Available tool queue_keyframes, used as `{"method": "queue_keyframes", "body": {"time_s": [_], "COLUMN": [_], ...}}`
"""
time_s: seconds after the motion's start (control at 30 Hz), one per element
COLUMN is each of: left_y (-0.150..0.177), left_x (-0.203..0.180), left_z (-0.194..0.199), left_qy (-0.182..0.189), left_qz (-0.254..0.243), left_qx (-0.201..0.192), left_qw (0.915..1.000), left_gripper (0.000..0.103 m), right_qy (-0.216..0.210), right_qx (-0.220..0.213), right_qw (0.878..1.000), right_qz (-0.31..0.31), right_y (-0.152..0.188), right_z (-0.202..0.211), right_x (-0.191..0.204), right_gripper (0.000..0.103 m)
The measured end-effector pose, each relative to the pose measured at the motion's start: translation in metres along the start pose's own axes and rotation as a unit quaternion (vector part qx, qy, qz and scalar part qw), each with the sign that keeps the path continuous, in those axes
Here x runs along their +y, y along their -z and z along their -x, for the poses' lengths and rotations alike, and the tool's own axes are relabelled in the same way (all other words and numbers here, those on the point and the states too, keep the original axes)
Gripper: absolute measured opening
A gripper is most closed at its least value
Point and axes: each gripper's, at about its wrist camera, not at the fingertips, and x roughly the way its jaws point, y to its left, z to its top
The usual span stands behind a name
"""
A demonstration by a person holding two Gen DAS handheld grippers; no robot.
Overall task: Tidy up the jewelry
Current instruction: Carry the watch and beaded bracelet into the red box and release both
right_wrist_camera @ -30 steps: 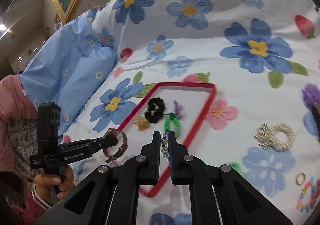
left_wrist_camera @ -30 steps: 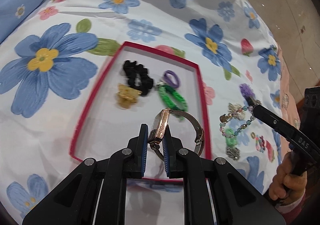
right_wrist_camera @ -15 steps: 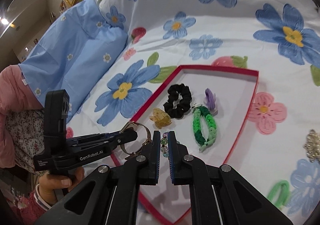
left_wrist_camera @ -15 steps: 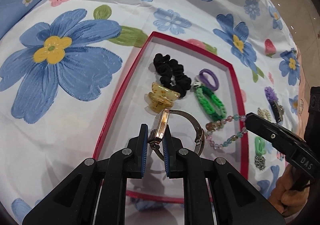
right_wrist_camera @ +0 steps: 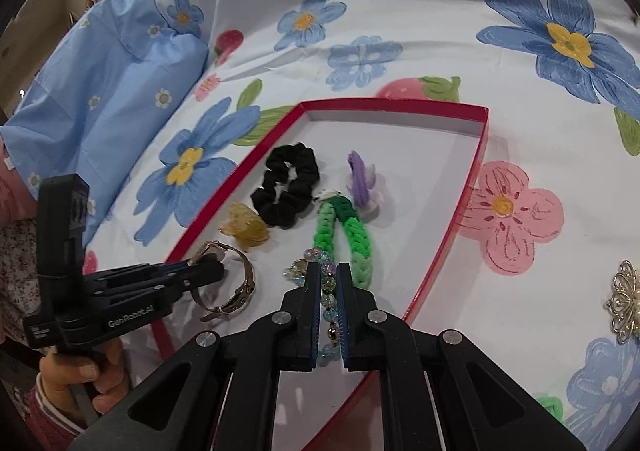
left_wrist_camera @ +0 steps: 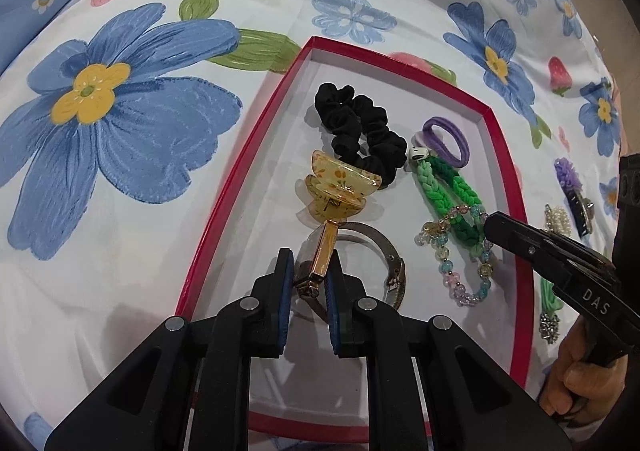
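A shallow red-rimmed white tray (left_wrist_camera: 248, 155) (right_wrist_camera: 472, 187) lies on the flowered bedsheet. My left gripper (left_wrist_camera: 308, 275) (right_wrist_camera: 208, 271) is over the tray's near part, shut on a rose-gold watch (left_wrist_camera: 320, 251) (right_wrist_camera: 224, 279) whose metal band hangs down onto the tray floor. My right gripper (right_wrist_camera: 329, 283) (left_wrist_camera: 490, 221) is shut on a pastel beaded bracelet (left_wrist_camera: 464, 263) (right_wrist_camera: 326, 283) that droops onto the tray beside a green braided band (left_wrist_camera: 448, 195) (right_wrist_camera: 352, 239).
The tray also holds a black scrunchie (left_wrist_camera: 360, 131) (right_wrist_camera: 288, 187), an amber claw clip (left_wrist_camera: 336, 191) (right_wrist_camera: 244, 229) and a purple hair tie (left_wrist_camera: 446, 139) (right_wrist_camera: 360, 183). Loose pieces lie on the sheet right of the tray: a purple clip (left_wrist_camera: 572, 187), a pearl brooch (right_wrist_camera: 624, 299).
Both grippers have moved forward and down over the tray. The watch band and the beaded bracelet now rest on the tray floor, still held.
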Motion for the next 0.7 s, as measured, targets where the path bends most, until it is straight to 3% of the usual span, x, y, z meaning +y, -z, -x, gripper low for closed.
{"method": "queue_keyframes", "body": {"time_s": [0.23, 0.33, 0.4, 0.43, 0.57, 0.7], "left_y": [-0.001, -0.003, -0.004, -0.004, -0.002, 0.002], "left_x": [-0.003, -0.006, -0.006, -0.006, -0.006, -0.008], "left_z": [0.0, 0.002, 0.005, 0.008, 0.019, 0.032], "left_qy": [-0.009, -0.011, -0.014, -0.015, -0.011, -0.005], "left_qz": [-0.007, -0.01, -0.009, -0.007, -0.003, 0.004], "left_qx": [-0.002, -0.006, -0.01, -0.013, -0.024, -0.032], "left_qw": [0.9999, 0.9999, 0.9998, 0.9998, 0.9997, 0.9995], "left_gripper": [0.013, 0.02, 0.042, 0.045, 0.046, 0.049], "right_qy": [0.006, 0.008, 0.007, 0.003, -0.004, -0.008], "right_qx": [0.005, 0.006, 0.008, 0.008, 0.005, -0.006], "right_qw": [1.0, 1.0, 1.0, 1.0, 1.0, 1.0], "right_qz": [0.008, 0.012, 0.012, 0.01, 0.002, -0.004], "right_y": [0.0, -0.001, -0.001, -0.002, -0.001, 0.001], "right_z": [-0.005, -0.005, -0.005, -0.005, 0.001, 0.013], "right_x": [0.001, 0.002, 0.002, 0.002, 0.001, 0.001], "right_gripper": [0.008, 0.009, 0.011, 0.013, 0.018, 0.031]}}
